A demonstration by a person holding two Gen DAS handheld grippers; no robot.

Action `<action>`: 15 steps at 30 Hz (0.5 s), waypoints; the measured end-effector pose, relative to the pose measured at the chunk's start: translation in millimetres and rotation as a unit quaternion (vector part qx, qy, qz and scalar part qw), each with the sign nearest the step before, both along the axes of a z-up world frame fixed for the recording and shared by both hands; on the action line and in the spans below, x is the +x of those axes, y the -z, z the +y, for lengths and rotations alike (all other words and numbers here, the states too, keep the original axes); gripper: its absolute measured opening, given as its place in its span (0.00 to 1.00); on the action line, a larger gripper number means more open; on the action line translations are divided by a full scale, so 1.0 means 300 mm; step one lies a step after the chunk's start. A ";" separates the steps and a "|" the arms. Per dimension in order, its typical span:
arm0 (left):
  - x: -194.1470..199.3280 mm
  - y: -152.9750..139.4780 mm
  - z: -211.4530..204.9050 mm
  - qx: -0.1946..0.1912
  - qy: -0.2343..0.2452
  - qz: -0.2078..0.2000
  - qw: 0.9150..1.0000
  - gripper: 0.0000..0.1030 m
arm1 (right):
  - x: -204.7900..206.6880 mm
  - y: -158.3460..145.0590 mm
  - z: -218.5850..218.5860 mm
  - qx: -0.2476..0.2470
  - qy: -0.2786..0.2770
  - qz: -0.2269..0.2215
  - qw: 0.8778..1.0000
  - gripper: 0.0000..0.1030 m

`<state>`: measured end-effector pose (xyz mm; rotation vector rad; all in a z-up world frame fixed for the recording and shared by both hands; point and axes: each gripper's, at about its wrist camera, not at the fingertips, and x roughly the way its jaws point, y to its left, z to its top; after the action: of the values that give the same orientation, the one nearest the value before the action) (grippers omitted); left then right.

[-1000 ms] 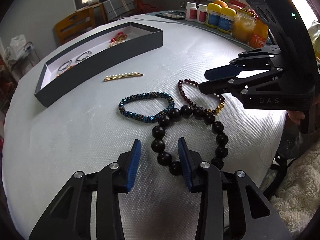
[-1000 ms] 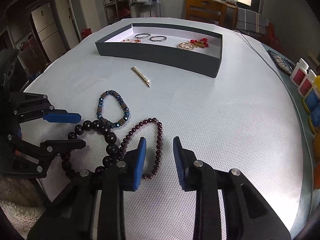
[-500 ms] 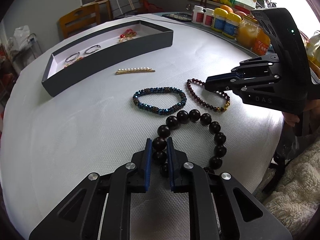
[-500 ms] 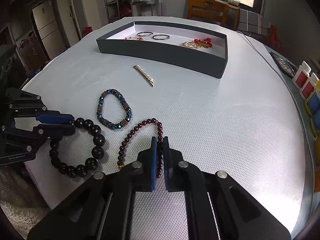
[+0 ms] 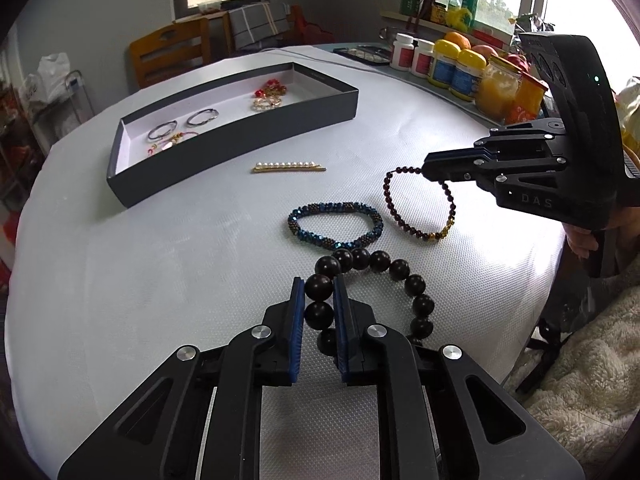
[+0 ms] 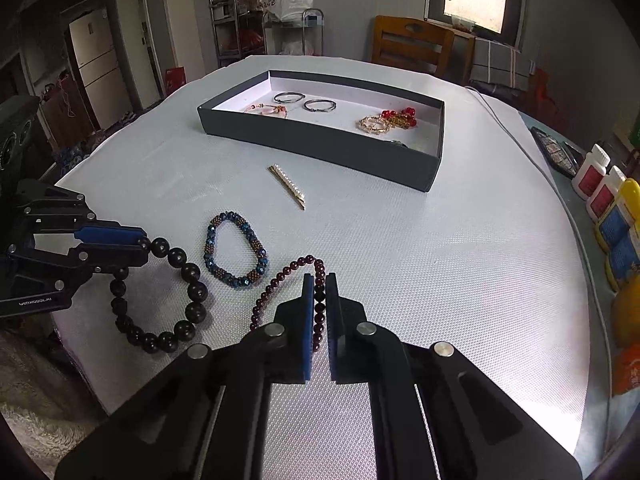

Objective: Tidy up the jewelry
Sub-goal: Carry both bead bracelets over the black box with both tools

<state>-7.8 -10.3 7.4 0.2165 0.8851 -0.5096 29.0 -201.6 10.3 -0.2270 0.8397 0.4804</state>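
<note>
My left gripper (image 5: 319, 292) is shut on the big black bead bracelet (image 5: 400, 270), which also shows in the right wrist view (image 6: 188, 272). My right gripper (image 6: 319, 288) is shut on the dark red bead bracelet (image 6: 280, 276), also seen in the left wrist view (image 5: 416, 232), part lifted off the cloth. A blue bead bracelet (image 5: 334, 224) lies between them on the white tablecloth. A pearl hair clip (image 5: 288, 167) lies in front of the dark open box (image 5: 224, 148), which holds several rings and red and gold pieces.
Bottles and jars (image 5: 452, 68) stand along the far right edge of the round table. A wooden chair (image 5: 168, 56) stands behind the box. A fluffy white cover (image 5: 580, 360) lies beside the table's near edge.
Both grippers closed from open: the left on the black bracelet, the right on the dark red one. Both have since risen slightly, lifting and pulling the bracelets.
</note>
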 end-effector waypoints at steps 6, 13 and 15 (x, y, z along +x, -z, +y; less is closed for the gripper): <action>0.010 -0.036 0.031 -0.002 -0.012 -0.012 1.000 0.14 | 0.007 -0.042 0.001 0.001 -0.001 -0.017 1.000 0.05; 0.036 -0.095 0.083 -0.005 -0.033 -0.037 0.999 0.14 | 0.034 -0.091 0.001 -0.006 0.003 -0.041 0.999 0.05; 0.051 -0.120 0.103 -0.003 -0.042 -0.047 0.998 0.14 | 0.044 -0.112 0.002 -0.008 0.004 -0.053 0.999 0.05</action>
<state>7.4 20.5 43.4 0.1947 0.7972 -0.4200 42.4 -201.0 43.8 -0.2618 0.7418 0.4496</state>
